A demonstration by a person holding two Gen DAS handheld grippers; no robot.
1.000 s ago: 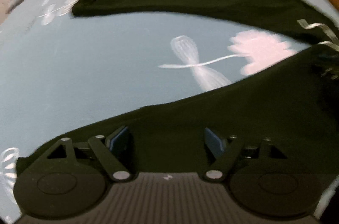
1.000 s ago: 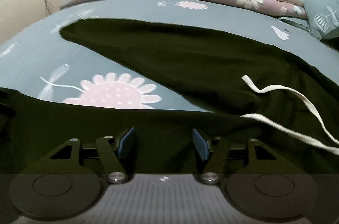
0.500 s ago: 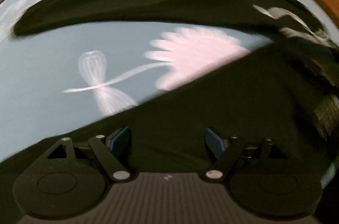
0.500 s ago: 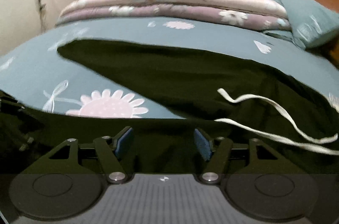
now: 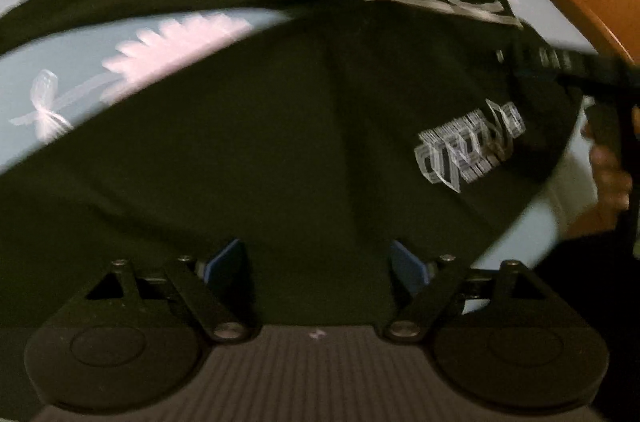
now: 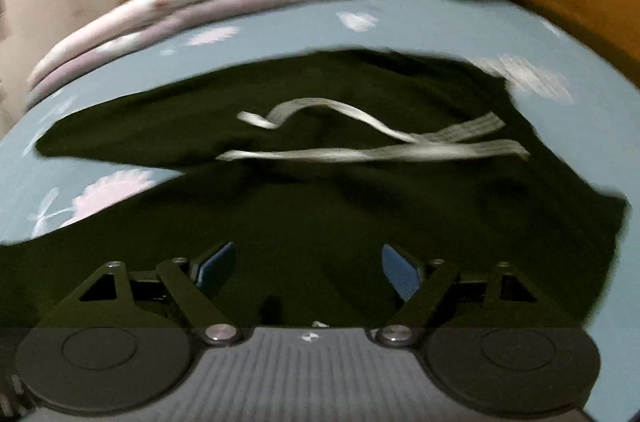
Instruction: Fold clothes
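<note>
The left tool [image 5: 318,264] stands wide over the black trousers [image 5: 280,150], which lie on the blue bed sheet [image 5: 80,62] with the two legs apart and the white drawstring [image 6: 360,142] loose near the waist, so no fold looks finished. The right tool [image 6: 308,266], its jaws just widened, grips nothing above the trousers; I judge nearly all the folding remains.

My left tongs [image 5: 318,264]: black linkage arms, silver pivot screws, blue pads [image 5: 224,258], ribbed grey base behind. Right tongs [image 6: 308,264] identical.
</note>
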